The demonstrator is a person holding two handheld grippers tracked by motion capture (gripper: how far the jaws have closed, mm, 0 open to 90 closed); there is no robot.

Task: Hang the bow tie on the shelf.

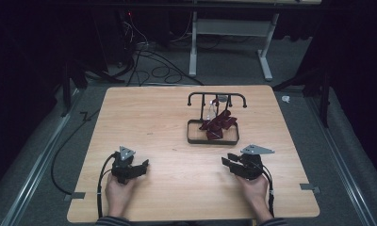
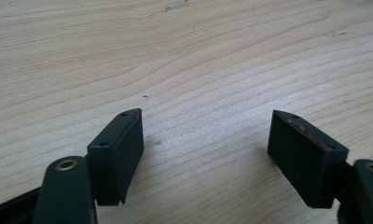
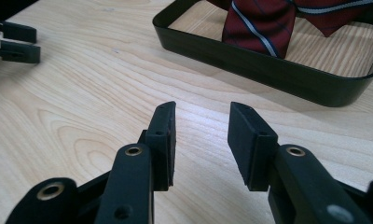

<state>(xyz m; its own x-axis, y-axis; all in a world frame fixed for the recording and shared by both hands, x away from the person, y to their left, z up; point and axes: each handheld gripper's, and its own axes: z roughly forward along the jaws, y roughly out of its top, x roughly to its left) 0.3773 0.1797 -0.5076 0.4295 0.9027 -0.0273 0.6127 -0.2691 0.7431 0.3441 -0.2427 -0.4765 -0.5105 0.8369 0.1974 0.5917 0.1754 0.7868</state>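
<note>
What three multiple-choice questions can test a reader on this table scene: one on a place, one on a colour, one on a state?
1. Where is the black rack on the table?
A. far half, right of the middle
B. near left corner
C. between the two hands

2. What main colour is the striped necktie in the rack?
A. green
B. dark red
C. yellow

3. What is the state of the right hand-held gripper?
A. shut on the necktie
B. shut, holding nothing
C. open, holding nothing

Answers:
1. A, the high view shows the rack beyond the right hand.
2. B, the cloth is dark red with pale stripes.
3. C, bare wood shows between its jaws.
</note>
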